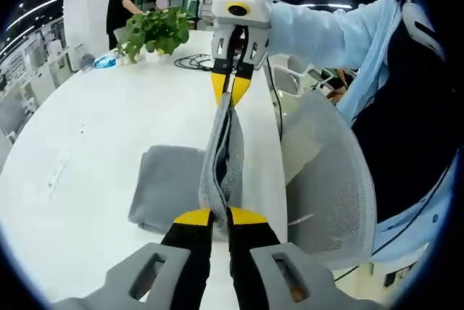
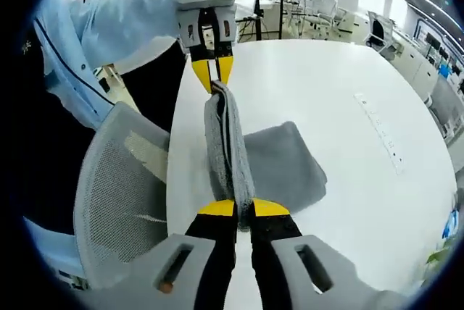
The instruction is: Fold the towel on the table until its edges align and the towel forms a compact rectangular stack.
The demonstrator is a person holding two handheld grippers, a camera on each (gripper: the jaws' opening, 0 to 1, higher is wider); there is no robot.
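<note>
A grey towel [image 1: 168, 187] lies partly on the white table [image 1: 87, 143], with one edge lifted and stretched taut between both grippers. In the left gripper view my left gripper [image 1: 220, 216] is shut on the near end of that edge, and the right gripper [image 1: 230, 84] pinches the far end above the table's right rim. In the right gripper view the towel [image 2: 283, 161] hangs the same way: my right gripper [image 2: 243, 208] is shut on its near end, the left gripper [image 2: 212, 78] clamps the far end. The lifted strip [image 2: 226, 147] runs straight between them.
A grey mesh office chair [image 1: 326, 172] stands beside the table's edge, under the person's light-blue sleeves [image 1: 326, 35]. A potted plant [image 1: 154, 31] and black cables [image 1: 194, 60] sit at the table's far end, where another person [image 1: 123, 2] stands. More desks and chairs [image 2: 377, 27] lie beyond.
</note>
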